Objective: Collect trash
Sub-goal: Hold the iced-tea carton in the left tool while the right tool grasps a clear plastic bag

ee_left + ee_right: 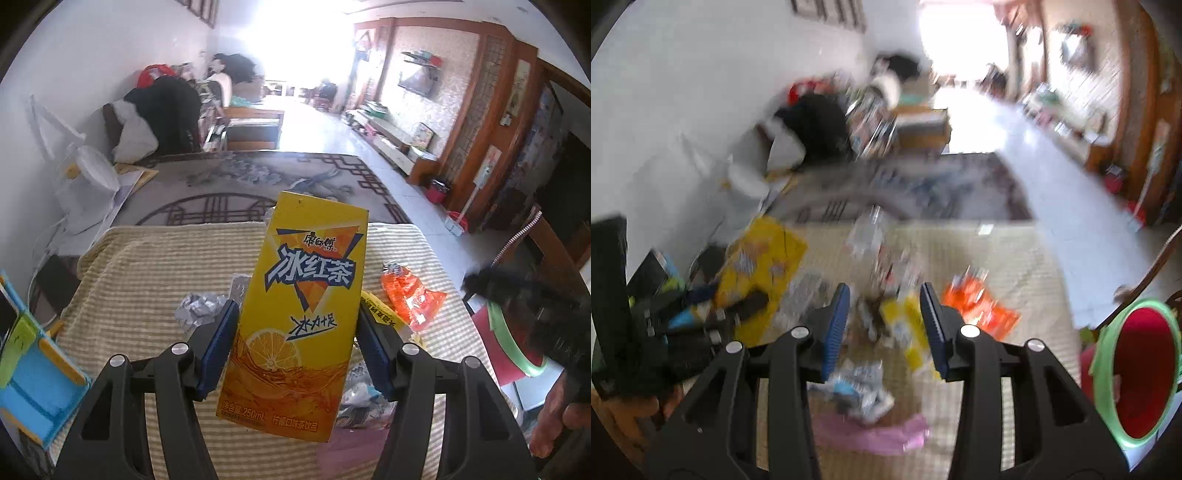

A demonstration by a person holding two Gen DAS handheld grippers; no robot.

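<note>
Honestly, the left gripper (298,339) looks fine for now: its blue pads are pressed on both sides of the carton (295,317), a yellow iced-tea box held upright and lifted clear of the striped cloth (147,258). The grip sits low on the box though, so the tall top half could tip or twist out if the hand swings hard, and a squashy carton can cave in and slide.

Moving right, the leftover trash is all on the cloth: a crumpled foil wad (197,306), a yellow wrapper (908,332), an orange wrapper (979,314) and a pink sheet (871,435) nearer the camera.

The right gripper (884,328) is empty, jaws partway apart, hanging over that pile. Its view is smeared, so aiming at a flimsy wrapper now could easily miss or pinch the cloth too.

Far right, the bin (1137,373) with its green rim stands just off the table edge, so a sloppy toss lands on the floor.
</note>
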